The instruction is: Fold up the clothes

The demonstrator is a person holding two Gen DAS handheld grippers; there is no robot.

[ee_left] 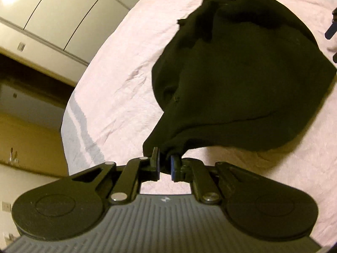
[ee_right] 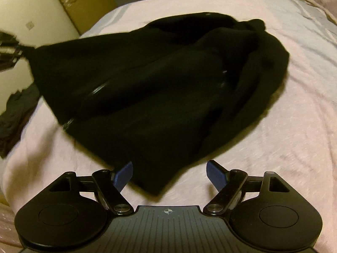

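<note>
Left gripper (ee_left: 165,166) pinches black jacket (ee_left: 242,80) corner; right gripper (ee_right: 169,174) wide open, empty, w/ near hem on pink bedspread (ee_right: 284,137).

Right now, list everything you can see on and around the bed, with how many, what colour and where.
Black garment: one, black, bunched in the middle of the bed, one corner pulled out to the side.
Bed cover: one, pale pink with a grey stripe near its edge, under the garment.
Dark grey clothing: one heap, at the bed's edge, seen in the right wrist view.
Pink blanket: one, at the far corner of the bed.
Cabinet doors: cream, beyond the bed.
Left tool: one, black with blue pads, shut on a garment corner.
Right tool: one, black with blue pads, open at the garment's near edge.
</note>
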